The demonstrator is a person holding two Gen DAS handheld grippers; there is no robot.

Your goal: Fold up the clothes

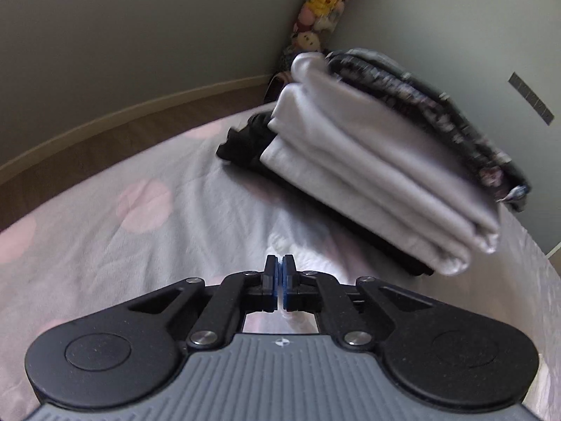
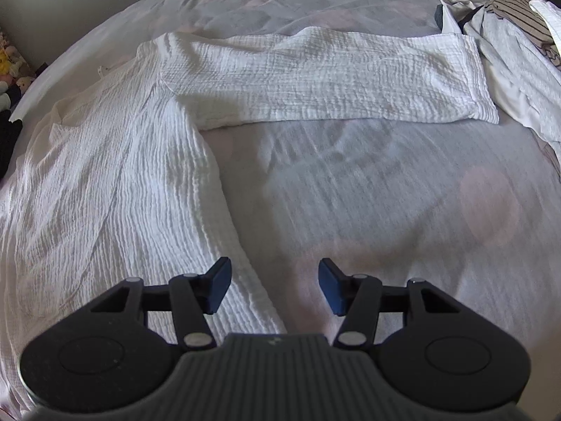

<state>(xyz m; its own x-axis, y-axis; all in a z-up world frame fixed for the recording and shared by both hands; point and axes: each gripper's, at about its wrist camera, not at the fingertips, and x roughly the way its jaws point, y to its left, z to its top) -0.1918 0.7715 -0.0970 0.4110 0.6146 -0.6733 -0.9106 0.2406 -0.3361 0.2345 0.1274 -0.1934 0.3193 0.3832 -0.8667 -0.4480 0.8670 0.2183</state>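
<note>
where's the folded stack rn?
Left wrist view: the folded stack sits on the bed, ahead and right of the left gripper, near the corner with the plush toys.

Left wrist cam sat low over the bed (image 1: 105,217), looking forward past the left gripper (image 1: 279,282) toward the room corner, close to a folded stack (image 1: 368,161). Right wrist cam rode higher, angled down past the right gripper (image 2: 275,286) across the bed (image 2: 385,182) and a spread white garment (image 2: 133,182). Shared: the dotted bedsheet and the plush toys (image 1: 322,7) at the far left edge of the right view (image 2: 10,63).
</note>
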